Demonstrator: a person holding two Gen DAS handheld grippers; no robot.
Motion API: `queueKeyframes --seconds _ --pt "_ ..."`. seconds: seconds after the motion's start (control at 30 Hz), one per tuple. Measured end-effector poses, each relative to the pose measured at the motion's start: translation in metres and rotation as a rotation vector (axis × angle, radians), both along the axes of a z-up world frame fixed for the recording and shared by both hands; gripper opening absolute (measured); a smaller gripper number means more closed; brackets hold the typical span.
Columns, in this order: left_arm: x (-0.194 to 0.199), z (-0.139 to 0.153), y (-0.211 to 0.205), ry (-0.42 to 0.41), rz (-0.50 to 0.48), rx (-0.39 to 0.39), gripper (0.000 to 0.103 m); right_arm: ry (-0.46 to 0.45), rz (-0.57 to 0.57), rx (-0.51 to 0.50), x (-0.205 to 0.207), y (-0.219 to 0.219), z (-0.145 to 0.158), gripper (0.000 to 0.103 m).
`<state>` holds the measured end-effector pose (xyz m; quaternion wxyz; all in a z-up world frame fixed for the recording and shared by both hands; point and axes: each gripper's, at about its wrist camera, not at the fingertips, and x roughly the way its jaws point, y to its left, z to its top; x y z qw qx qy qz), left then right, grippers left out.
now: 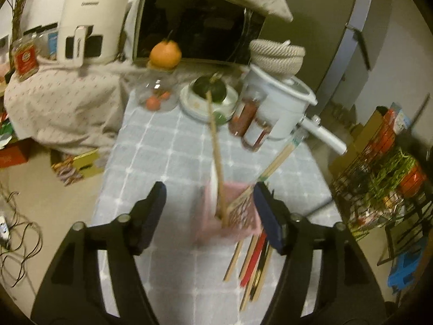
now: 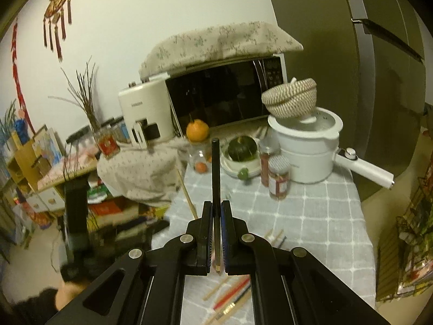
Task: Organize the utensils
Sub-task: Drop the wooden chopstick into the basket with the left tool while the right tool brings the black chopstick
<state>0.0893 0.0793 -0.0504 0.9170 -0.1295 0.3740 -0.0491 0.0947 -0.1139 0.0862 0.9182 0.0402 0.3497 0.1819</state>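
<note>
right gripper (image 2: 216,208) clamps black chopstick (image 2: 215,168), frame centre | left gripper (image 1: 208,203) spread, pink holder (image 1: 227,216) between its jaws, lower centre | risk: unheld holder tips when chopstick drops in

Table (image 1: 167,146): utensil holder (image 1: 213,224) set near the front edge, with chopsticks (image 1: 216,149) standing in it. Loose chopsticks (image 1: 254,265) laid flat on the cloth just in front of the holder. Squash (image 1: 210,88) in a dish (image 1: 189,103) placed toward the back; glass jar (image 1: 155,94) to its left, an orange (image 1: 165,52) set on top. Two spice jars (image 1: 251,124) to the right of the dish; electric pot (image 1: 281,103) behind them, woven basket (image 1: 276,54) on its lid. Microwave (image 1: 194,27) behind all; air fryer (image 1: 89,24) to its left.
</note>
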Motion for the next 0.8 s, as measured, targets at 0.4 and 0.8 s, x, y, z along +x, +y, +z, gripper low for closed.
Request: queueKeyframes --seconds 0.4,0.8 --pt "-0.006 -0.017 0.005 0.082 -0.001 0.002 0.073 0.041 -0.011 0.049 0.039 0.015 -0.012 0.006" --pt "-0.003 -0.018 0.002 0.092 -0.009 0.006 0.073 0.185 -0.004 0.036 0.064 0.026 -0.065 0.006"
